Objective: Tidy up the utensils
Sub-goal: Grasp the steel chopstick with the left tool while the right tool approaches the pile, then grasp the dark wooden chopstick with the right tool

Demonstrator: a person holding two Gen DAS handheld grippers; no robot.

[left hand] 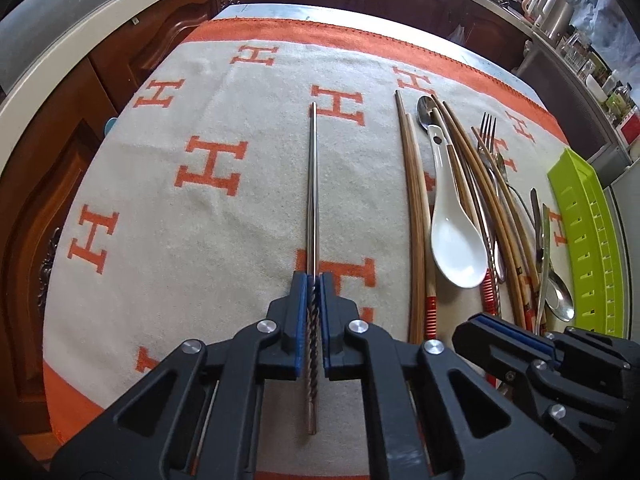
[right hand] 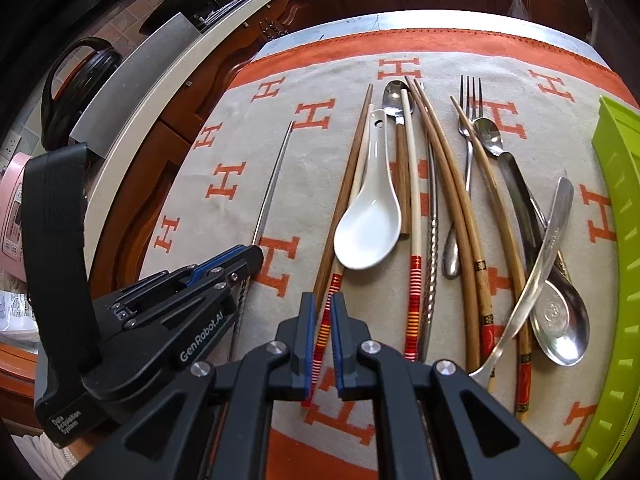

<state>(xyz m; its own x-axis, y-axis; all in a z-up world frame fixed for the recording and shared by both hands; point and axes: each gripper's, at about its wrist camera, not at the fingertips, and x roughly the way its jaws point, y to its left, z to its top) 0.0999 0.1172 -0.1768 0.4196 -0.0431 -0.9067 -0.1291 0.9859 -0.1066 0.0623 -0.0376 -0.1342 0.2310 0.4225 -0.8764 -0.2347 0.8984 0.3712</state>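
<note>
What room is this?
Probably a home kitchen: wooden cabinets under a long counter, jars and a kettle on it, and cutlery spread on a cloth.

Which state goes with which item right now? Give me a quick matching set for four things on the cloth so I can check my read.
Things:
1. metal chopstick
2. red-striped chopstick
3. white spoon
4. green tray

States:
A. at the far right edge of the cloth
B. clamped in the left gripper
C. between the jaws of the right gripper, not yet pinched
D. lying bowl-up across the wooden chopsticks

Pairs: 1-B, 2-C, 3-D, 4-A
</note>
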